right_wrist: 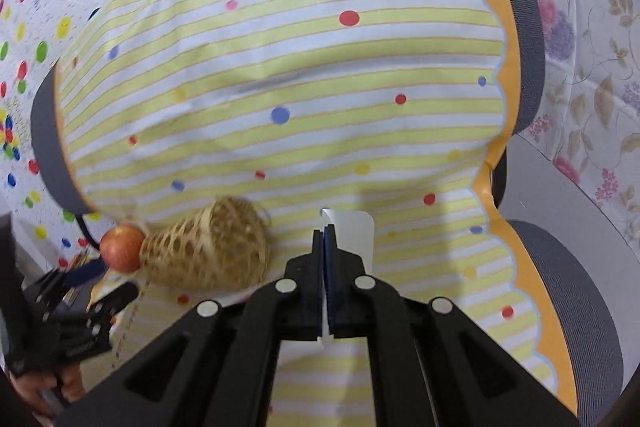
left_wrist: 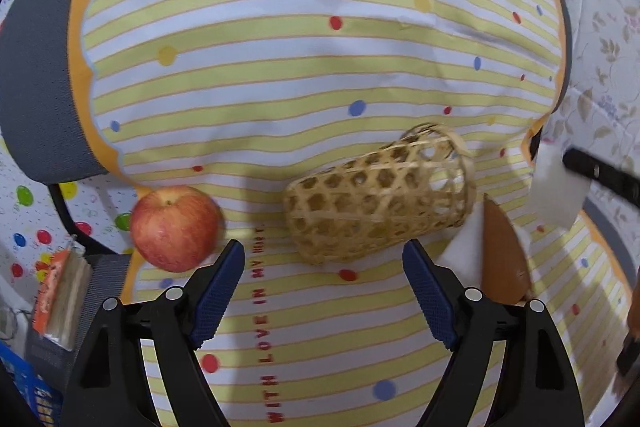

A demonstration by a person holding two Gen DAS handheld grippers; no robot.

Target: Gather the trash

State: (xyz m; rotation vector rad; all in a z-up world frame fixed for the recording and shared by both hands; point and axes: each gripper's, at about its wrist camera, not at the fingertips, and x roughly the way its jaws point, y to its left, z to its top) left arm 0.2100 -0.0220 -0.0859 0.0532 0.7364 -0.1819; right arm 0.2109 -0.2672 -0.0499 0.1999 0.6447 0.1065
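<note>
A woven bamboo basket (left_wrist: 380, 195) (right_wrist: 208, 247) lies on its side on the striped, dotted cloth (left_wrist: 280, 87), its open mouth towards the right in the left wrist view. My left gripper (left_wrist: 324, 247) (right_wrist: 100, 283) stands open just short of the basket's closed end, with nothing between its blue pads (left_wrist: 218, 291). My right gripper (right_wrist: 325, 231) is shut on a white sheet of paper (right_wrist: 358, 231) (left_wrist: 556, 187), held above the cloth to the right of the basket. One black finger of it (left_wrist: 600, 175) shows in the left wrist view.
A red apple (left_wrist: 174, 229) (right_wrist: 122, 247) sits left of the basket near the cloth's edge. A brown pointed object (left_wrist: 502, 255) lies on a white scrap (left_wrist: 464, 251) right of my left gripper. Grey padding (right_wrist: 528, 27) rims the cloth. An orange-edged stack (left_wrist: 60, 295) stands below left.
</note>
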